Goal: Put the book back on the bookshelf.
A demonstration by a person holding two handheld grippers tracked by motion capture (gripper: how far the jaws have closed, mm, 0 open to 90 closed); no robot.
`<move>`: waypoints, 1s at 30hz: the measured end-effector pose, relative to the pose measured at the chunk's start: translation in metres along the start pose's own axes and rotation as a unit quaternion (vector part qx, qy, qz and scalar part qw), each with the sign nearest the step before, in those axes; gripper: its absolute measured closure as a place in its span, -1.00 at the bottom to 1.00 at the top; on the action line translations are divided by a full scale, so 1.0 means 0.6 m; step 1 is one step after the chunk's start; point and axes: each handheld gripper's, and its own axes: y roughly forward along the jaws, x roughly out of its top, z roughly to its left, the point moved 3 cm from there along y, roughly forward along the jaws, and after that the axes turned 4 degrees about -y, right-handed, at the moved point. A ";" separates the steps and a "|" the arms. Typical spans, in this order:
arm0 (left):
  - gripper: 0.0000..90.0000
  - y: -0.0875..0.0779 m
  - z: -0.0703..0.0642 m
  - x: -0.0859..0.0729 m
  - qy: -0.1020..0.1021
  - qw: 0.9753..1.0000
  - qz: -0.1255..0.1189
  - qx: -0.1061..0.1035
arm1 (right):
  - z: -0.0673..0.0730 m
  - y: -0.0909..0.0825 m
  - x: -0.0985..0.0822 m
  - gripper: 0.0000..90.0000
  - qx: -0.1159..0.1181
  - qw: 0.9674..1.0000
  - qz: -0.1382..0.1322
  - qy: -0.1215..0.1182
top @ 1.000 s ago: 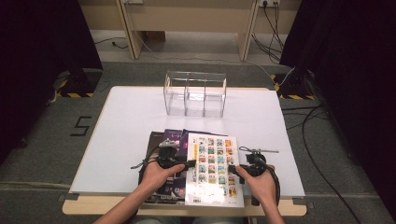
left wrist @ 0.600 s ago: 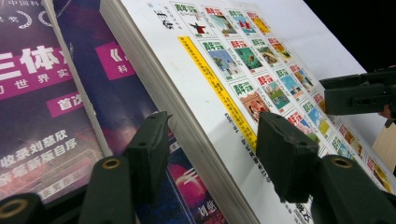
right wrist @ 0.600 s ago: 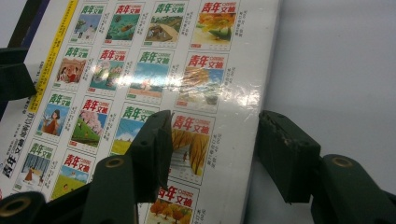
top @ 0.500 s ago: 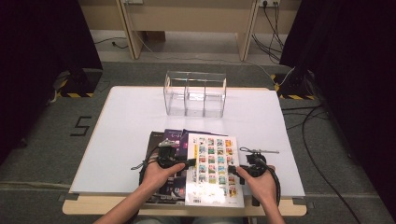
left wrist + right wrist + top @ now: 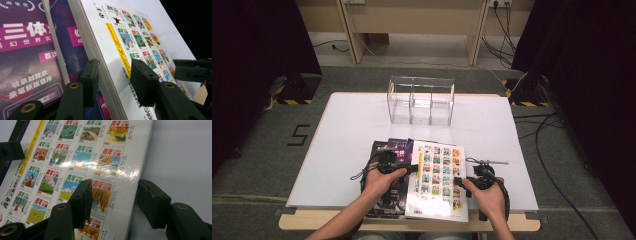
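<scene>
We work on the white magazine (image 5: 437, 182), which lies at the near edge of the table (image 5: 352, 125), on top of two purple books (image 5: 393, 150). Our left gripper (image 5: 113, 78) has its jaws around the magazine's left edge; they have just been closing, with that edge between them, but a gap remains at the upper pad, so we judge it is not yet clamped. Our right gripper (image 5: 112, 202) stands with jaws apart over the right edge, one above the cover and one beside it. The risk we see: the lower left jaw sits against the purple book below and may pinch it too. Also the glossy cover may slip if only one side lifts.
</scene>
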 end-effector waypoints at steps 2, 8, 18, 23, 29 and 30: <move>0.23 0.002 -0.001 0.000 0.003 1.000 0.001 0.003 | 0.000 0.000 0.000 0.02 0.000 1.000 0.000 -0.001; 0.30 -0.005 0.000 0.010 -0.013 1.000 -0.007 -0.009 | -0.001 0.004 0.001 -0.02 -0.001 1.000 -0.007 0.002; 0.31 0.004 0.014 0.013 -0.063 0.998 -0.016 -0.023 | -0.004 0.005 -0.001 -0.02 0.007 1.000 -0.013 0.011; 0.32 0.003 0.009 0.006 -0.053 0.998 -0.028 -0.015 | -0.003 0.005 -0.002 -0.02 0.005 1.000 -0.015 0.011; 0.30 -0.007 0.001 -0.006 -0.078 0.996 -0.014 -0.031 | -0.003 0.005 -0.003 -0.02 0.004 1.000 -0.017 0.010; 0.33 -0.006 -0.004 -0.011 -0.101 0.993 0.001 -0.067 | -0.003 0.005 -0.003 -0.03 0.005 1.000 -0.018 0.011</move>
